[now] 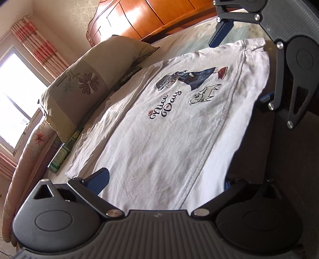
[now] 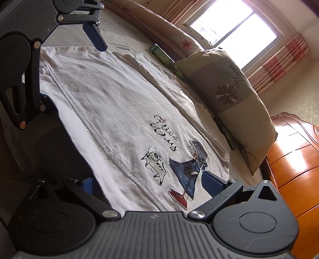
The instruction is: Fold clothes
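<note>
— What lies before us?
— A white T-shirt (image 1: 159,123) spread on the bed (image 1: 179,43), its "Nice Day" print facing up.
— And our left gripper (image 1: 165,179)?
— Spread wide across the shirt's near end, one finger on top of the cloth.
— The other tool?
— Our right gripper (image 1: 239,65), also wide, at the far end.
— Beside the shirt?
— A flowered pillow (image 1: 83,87) and a green bottle (image 1: 63,153).

White T-shirt (image 1: 159,139): soft matt cotton, stitched seam. Beside it, pillow (image 1: 83,85): woven floral cloth. Beyond pillow, headboard (image 1: 151,18): glossy varnished wood. Grippers: matt black plastic.
</note>
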